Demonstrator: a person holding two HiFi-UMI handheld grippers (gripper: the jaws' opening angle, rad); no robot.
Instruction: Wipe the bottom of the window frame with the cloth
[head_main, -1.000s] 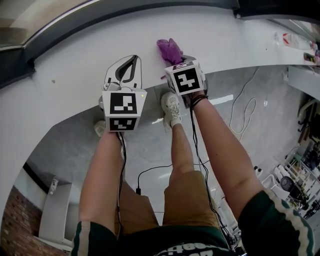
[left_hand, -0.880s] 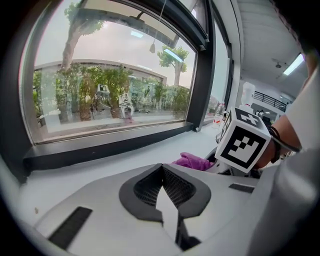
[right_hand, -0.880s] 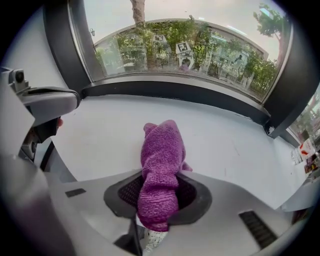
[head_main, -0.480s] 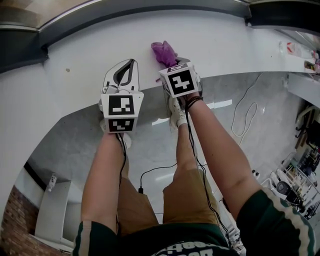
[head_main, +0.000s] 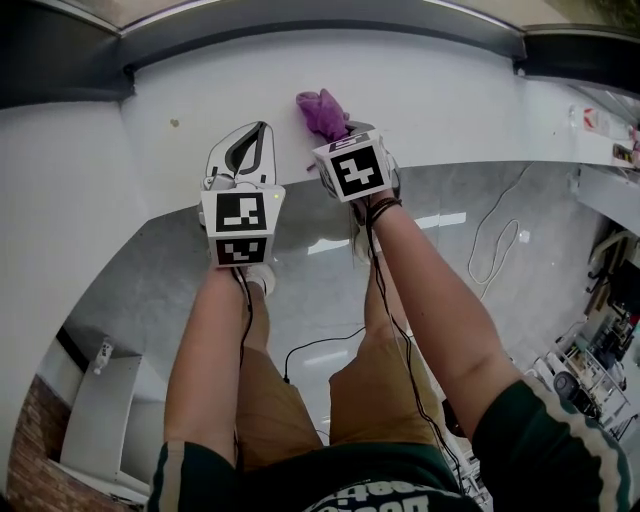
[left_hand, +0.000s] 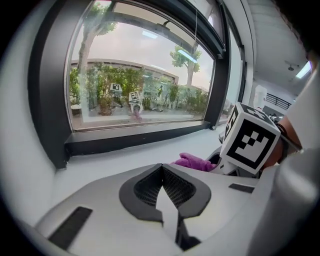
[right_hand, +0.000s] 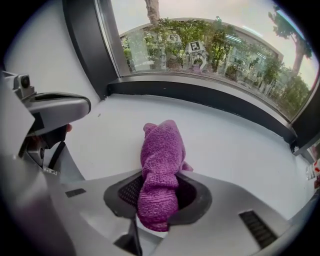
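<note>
Head view: right gripper (head_main: 340, 132) fingers mostly hidden, clamped on purple cloth (head_main: 320, 108); left gripper (head_main: 258, 132) fingers closed on nothing.

grippers: 2 – left gripper (left_hand: 161, 169), right gripper (right_hand: 159, 186) | cloth (right_hand: 161, 150): 1 | window (left_hand: 140, 85): 1 | sill (right_hand: 225, 135): 1

No legible text, brand or number was found. The left marker cube (head_main: 243, 212) on the left hand-held gripper (left_hand: 162, 172) and the right marker cube (head_main: 352, 168) on the right hand-held gripper (right_hand: 157, 200) carried black-and-white square codes only, without letters or digits. In the head view, white shirt print (head_main: 385, 500) at 6 o'clock was cut off and unreadable. A red-marked label (head_main: 588, 118) at 2 o'clock was too small to read.
</note>
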